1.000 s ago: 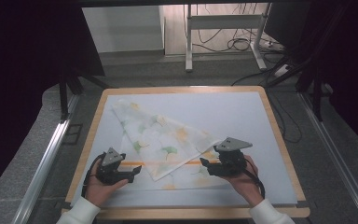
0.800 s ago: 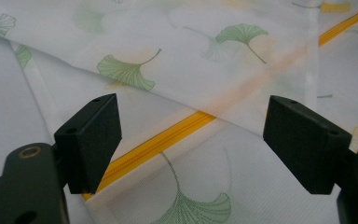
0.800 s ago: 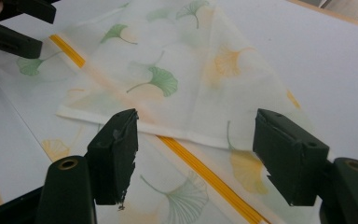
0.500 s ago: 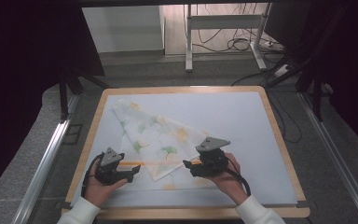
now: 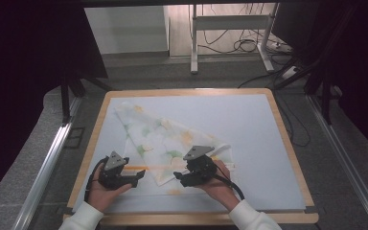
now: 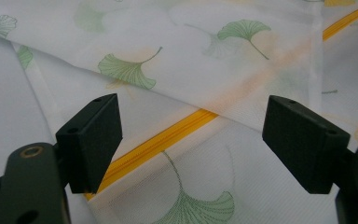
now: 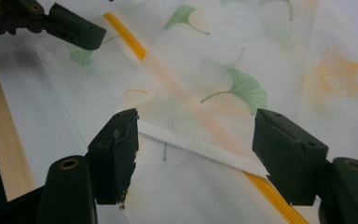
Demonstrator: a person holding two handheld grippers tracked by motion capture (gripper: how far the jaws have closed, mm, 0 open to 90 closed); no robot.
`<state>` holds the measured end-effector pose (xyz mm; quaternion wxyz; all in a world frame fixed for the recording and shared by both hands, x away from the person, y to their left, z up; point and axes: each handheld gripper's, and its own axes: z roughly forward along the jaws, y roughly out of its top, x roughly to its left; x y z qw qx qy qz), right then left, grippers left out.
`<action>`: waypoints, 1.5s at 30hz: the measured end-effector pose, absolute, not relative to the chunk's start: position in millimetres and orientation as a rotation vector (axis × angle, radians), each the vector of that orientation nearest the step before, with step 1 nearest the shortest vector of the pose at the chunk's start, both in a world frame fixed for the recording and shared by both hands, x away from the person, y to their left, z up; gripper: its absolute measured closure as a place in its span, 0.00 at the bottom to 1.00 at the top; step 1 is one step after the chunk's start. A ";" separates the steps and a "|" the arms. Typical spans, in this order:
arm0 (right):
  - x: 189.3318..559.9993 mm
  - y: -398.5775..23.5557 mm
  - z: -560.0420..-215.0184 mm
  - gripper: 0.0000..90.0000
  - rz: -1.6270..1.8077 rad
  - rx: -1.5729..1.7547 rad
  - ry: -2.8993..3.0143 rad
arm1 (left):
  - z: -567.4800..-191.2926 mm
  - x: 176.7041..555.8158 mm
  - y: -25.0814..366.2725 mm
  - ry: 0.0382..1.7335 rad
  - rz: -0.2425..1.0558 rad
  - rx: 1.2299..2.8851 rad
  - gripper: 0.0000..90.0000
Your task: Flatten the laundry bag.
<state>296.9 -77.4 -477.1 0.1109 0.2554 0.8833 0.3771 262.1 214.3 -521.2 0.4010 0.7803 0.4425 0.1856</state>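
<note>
While over the near part of the table (image 5: 278,143):
Cloth (image 5: 165,139): white, leaf print, yellow stripe (image 6: 168,137), folded, flat on the table mat.
Left gripper (image 5: 135,178): released, jaws wide apart over the stripe at the cloth's near left edge.
Right gripper (image 5: 178,178): released, jaws astride the folded corner (image 7: 200,144), not gripping it.
Grippers: near each other, facing, apart.

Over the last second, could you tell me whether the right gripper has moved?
Yes. The right gripper has slid left across the cloth, away from the table's right wooden rim and closer to the left gripper; its jaws are open.
</note>
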 end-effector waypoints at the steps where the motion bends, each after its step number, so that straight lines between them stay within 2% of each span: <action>1: 296.8 -75.3 -478.2 0.34 1.106 0.742 2.604 | -521.0 261.9 214.4 1.117 0.476 1.970 0.22; 26: 301.5 -13.5 -510.2 0.32 1.024 0.670 2.734 | -520.7 261.3 215.7 1.112 0.470 1.978 0.22; 38: 304.8 0.6 -526.9 0.33 0.943 0.663 2.765 | -519.9 261.0 217.5 1.117 0.487 1.981 0.22; 45: 301.6 2.6 -527.2 0.38 0.864 0.631 2.725 | -520.6 261.1 216.3 1.114 0.483 1.993 0.22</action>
